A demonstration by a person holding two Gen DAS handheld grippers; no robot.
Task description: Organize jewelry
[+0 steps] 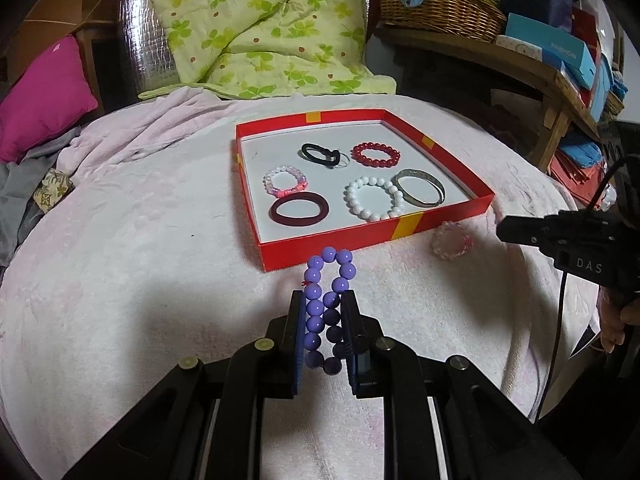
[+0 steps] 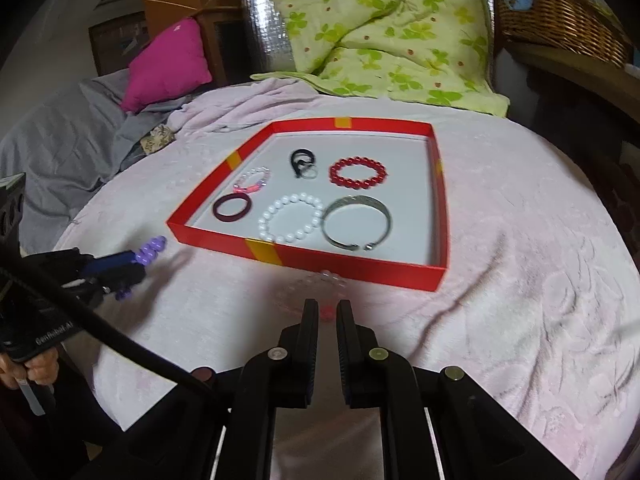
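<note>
Up front, the left gripper [image 1: 323, 300] is clamped on a purple bead bracelet [image 1: 328, 304], squeezed into a narrow loop whose long axis runs along the fingers, its free end pointing toward the near wall of the red box [image 1: 360, 248]. The right gripper [image 2: 327, 310] has its jaws drawn nearly together with nothing between them; just beyond its tips a pale pink bead bracelet [image 2: 316, 286] lies flat on the cloth, close to the box's near wall and blurred in that view. Inside the box lie a white bead bracelet [image 1: 374, 199], a silver bangle [image 1: 420, 187], a red bead bracelet [image 1: 376, 154], a dark maroon ring-shaped bangle [image 1: 299, 209], a small pink-and-clear bead bracelet [image 1: 285, 181] and a black hair tie [image 1: 318, 153]. Everything rests on a pale pink blanket [image 1: 140, 260]. Farther off are a green floral quilt [image 1: 260, 24], a magenta pillow [image 1: 44, 100] at far left and a wicker basket [image 1: 436, 8] on a cluttered wooden shelf at far right.
</note>
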